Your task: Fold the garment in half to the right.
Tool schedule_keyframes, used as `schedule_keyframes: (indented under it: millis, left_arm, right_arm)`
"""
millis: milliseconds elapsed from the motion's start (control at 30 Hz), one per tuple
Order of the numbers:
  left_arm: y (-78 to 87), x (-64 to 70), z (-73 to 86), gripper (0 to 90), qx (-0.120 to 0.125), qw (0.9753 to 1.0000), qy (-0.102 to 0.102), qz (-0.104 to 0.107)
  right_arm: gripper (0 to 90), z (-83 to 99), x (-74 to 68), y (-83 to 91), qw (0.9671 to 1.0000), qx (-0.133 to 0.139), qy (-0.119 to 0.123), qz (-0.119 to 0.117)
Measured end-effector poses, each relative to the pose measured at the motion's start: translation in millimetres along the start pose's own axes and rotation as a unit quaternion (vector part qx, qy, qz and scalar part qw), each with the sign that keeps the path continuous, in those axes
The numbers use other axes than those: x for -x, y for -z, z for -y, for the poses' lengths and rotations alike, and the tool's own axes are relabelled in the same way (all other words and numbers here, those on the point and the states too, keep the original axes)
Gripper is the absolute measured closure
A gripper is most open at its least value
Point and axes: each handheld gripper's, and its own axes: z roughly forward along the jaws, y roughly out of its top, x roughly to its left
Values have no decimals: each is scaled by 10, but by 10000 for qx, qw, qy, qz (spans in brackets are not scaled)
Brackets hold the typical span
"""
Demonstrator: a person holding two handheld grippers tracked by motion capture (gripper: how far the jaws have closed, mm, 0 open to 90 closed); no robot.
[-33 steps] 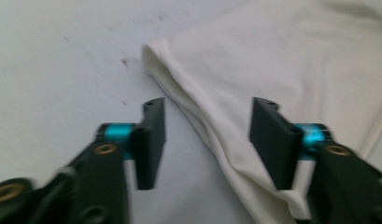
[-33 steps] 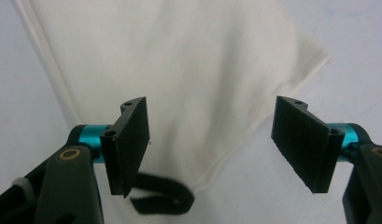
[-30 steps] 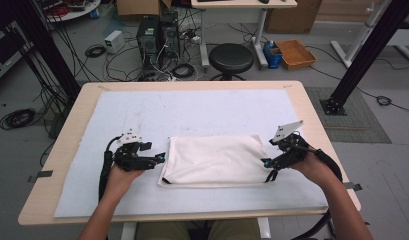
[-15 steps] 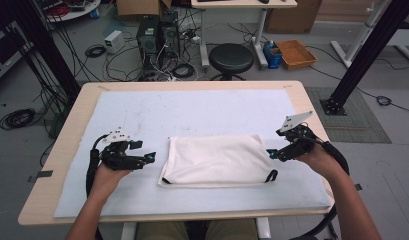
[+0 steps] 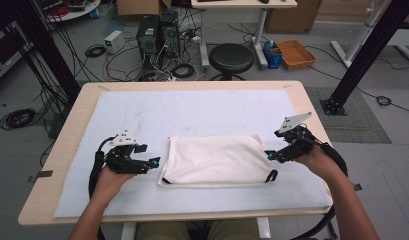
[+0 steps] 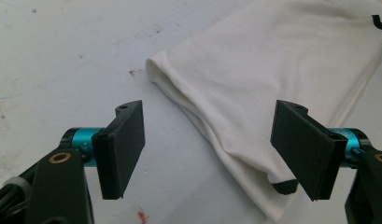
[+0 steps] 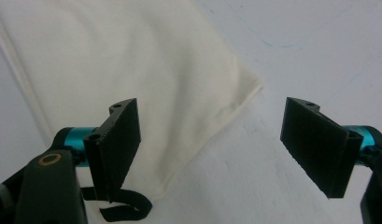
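Your left tongs (image 5: 153, 162) and right tongs (image 5: 270, 155) were both spread apart, holding nothing, flanking the folded white cloth (image 5: 215, 160) lying flat mid-surface (image 5: 192, 107). Risk: closing too shallow would've pinched just the top layer and unfolded it; the black strap (image 7: 125, 205) near the right tongs could've snagged.

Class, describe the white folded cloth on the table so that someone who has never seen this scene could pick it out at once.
Start at the wooden table covered by a pale blue-white mat. Near the mat's front edge, between the left hand-held gripper and the right hand-held gripper, lies the folded cloth. It is a cream-white rectangle with short black loops at its near corners, the one soft thing on the mat.
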Motion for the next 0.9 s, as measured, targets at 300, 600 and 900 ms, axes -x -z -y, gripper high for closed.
schedule_keyframes:
  millis: [300, 600, 900]
  left_arm:
    - [-125, 221, 122, 262, -376, 9993, 31, 48]
    - [-277, 365, 230, 273, -747, 9965, 262, -269]
    - [-315, 364, 382, 575, -687, 9952, 608, -331]
  right_arm:
    - [168, -142, -102, -57, 9981, 414, 239, -385]
    - [107, -379, -109, -144, 9977, 668, -113, -90]
    - [108, -776, -249, -370, 9971, 638, 165, -383]
